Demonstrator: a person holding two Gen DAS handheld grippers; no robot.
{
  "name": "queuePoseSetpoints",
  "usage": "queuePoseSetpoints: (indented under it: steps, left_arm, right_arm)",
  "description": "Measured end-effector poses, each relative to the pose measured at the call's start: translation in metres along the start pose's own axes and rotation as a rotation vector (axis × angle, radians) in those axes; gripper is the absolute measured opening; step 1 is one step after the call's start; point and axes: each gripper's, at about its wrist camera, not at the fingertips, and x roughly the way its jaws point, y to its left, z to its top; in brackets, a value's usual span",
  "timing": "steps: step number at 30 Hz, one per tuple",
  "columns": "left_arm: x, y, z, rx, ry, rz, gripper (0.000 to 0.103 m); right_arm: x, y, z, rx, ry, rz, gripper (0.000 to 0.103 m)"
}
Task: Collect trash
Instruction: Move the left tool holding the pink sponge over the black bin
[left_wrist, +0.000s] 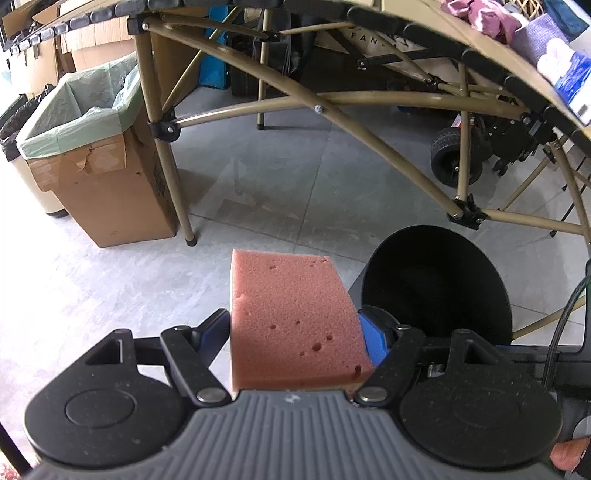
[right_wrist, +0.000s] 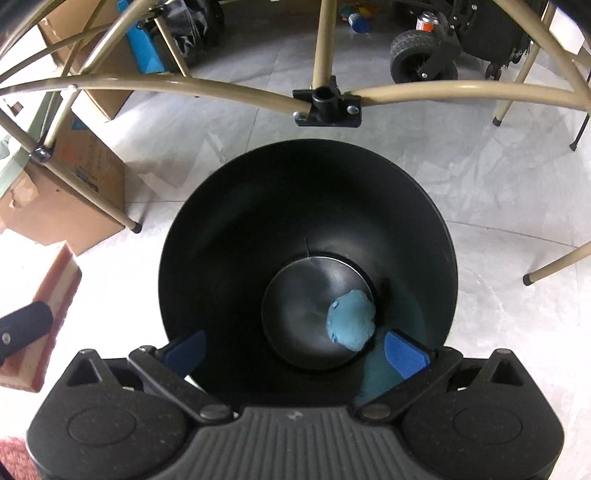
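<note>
A pink sponge (left_wrist: 295, 317) is clamped between the blue pads of my left gripper (left_wrist: 299, 332), which hangs above the tiled floor just left of a black round bin (left_wrist: 436, 280). The right wrist view looks straight down into that same black bin (right_wrist: 229, 229). A crumpled blue object (right_wrist: 351, 319) lies on the bin's bottom. My right gripper (right_wrist: 295, 349) stands wide open over the bin's near rim, nothing between its blue pads (right_wrist: 404, 350). The pink sponge (right_wrist: 55, 291) and the left gripper's finger show at the left edge there.
A tan folding table frame (left_wrist: 295, 99) spans the floor behind the bin, with legs (right_wrist: 129, 221) close by. A cardboard box with a green liner bag (left_wrist: 88, 110) stands at the left. A wheeled cart (left_wrist: 458, 158) sits under the table at the right.
</note>
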Motion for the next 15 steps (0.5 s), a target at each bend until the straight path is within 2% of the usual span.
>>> queuePoseSetpoints:
  steps: [15]
  left_arm:
    - [-0.017, -0.008, 0.001, -0.008, -0.016, -0.066, 0.075]
  right_arm:
    - [-0.049, -0.008, -0.012, -0.041, -0.075, -0.027, 0.103]
